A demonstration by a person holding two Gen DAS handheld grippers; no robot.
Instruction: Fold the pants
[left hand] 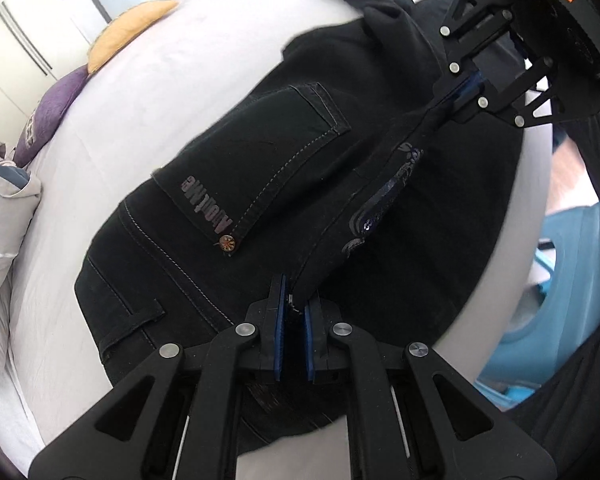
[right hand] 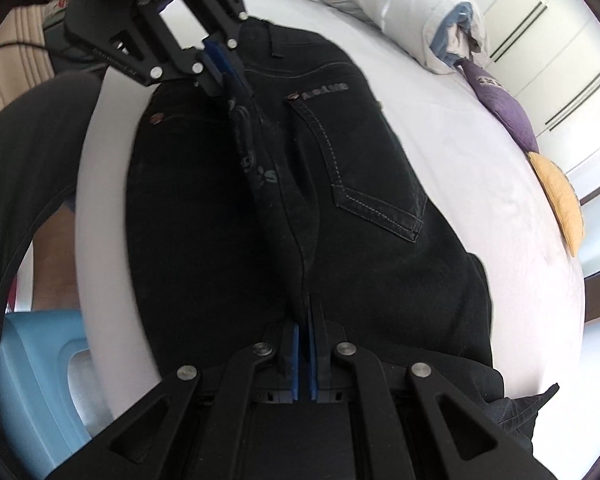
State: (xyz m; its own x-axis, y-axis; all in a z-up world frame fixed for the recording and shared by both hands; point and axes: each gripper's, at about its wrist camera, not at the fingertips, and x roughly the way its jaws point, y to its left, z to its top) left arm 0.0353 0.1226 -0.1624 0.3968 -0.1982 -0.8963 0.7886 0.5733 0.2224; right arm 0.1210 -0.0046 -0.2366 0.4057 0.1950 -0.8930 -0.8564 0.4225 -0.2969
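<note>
Black pants lie seat-up on the white bed, back pocket with lettering showing. A raised ridge of fabric runs along the middle seam between my two grippers. My left gripper is shut on the waistband end of that ridge. My right gripper is shut on the other end of the ridge, near the crotch. Each gripper shows in the other's view: the right one at top right, the left one at top left. The pants fill the right wrist view; the legs trail behind the right gripper.
A purple cushion and an orange cushion lie on the bed's far side, beside a rolled white duvet. A light blue plastic stool stands by the bed's near edge. White wardrobes stand beyond.
</note>
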